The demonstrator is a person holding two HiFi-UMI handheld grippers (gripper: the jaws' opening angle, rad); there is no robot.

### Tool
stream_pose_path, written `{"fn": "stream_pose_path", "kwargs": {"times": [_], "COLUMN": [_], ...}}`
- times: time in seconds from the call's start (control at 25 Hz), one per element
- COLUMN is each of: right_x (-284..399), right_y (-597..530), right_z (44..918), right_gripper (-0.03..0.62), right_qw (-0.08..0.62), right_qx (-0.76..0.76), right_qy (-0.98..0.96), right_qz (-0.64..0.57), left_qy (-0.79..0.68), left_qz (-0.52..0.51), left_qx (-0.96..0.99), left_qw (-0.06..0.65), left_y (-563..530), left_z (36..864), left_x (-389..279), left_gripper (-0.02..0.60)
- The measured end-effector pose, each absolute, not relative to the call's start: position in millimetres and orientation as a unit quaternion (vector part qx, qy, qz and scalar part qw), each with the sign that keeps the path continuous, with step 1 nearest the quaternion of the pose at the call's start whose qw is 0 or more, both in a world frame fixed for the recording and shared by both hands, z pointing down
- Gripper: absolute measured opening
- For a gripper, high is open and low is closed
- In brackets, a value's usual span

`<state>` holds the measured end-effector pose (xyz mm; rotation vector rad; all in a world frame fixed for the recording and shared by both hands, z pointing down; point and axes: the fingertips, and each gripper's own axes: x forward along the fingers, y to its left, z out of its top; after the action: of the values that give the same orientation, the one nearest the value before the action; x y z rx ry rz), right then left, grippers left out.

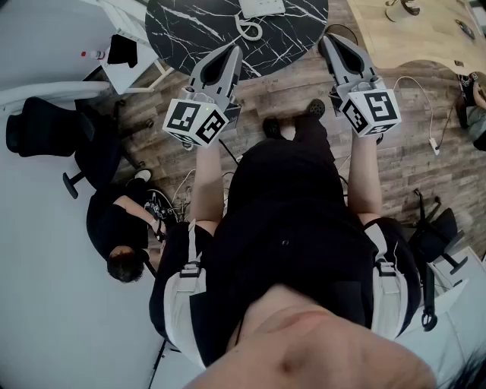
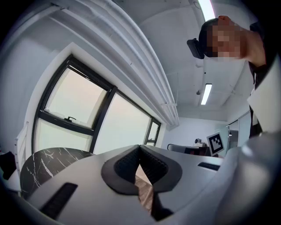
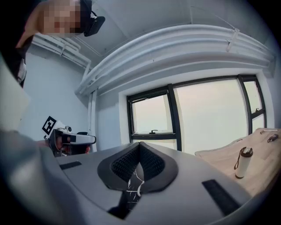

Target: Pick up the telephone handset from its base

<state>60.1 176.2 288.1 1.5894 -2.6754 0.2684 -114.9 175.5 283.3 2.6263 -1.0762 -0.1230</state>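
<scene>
Head view | we keep left gripper (image 1: 234, 52) and right gripper (image 1: 328, 39) closed, both empty | white plastic telephone (image 1: 262, 7) sits ahead on round black marble table (image 1: 190, 23) | its handset likely light, rigid, slick, cord-tethered; we'd clamp its slim middle.

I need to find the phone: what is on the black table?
A white phone with a coiled cord lies on the table, mostly cut off by the picture's top edge; its handset cannot be told. The left gripper hides some rim.
</scene>
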Motion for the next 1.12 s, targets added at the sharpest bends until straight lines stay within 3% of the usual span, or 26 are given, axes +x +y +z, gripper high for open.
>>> {"fn": "stream_pose_path", "kwargs": {"times": [1.12], "right_x": [103], "right_y": [86], "right_z": [300], "right_gripper": [0.029], "right_qw": [0.033], "right_qx": [0.452], "right_qy": [-0.888], "right_qz": [0.082], "left_qy": [-0.445], "left_qz": [-0.012], "left_qx": [0.885], "left_qw": [0.138], "left_y": [102], "left_z": [286], "left_x": [-54], "left_gripper": [0.014]}}
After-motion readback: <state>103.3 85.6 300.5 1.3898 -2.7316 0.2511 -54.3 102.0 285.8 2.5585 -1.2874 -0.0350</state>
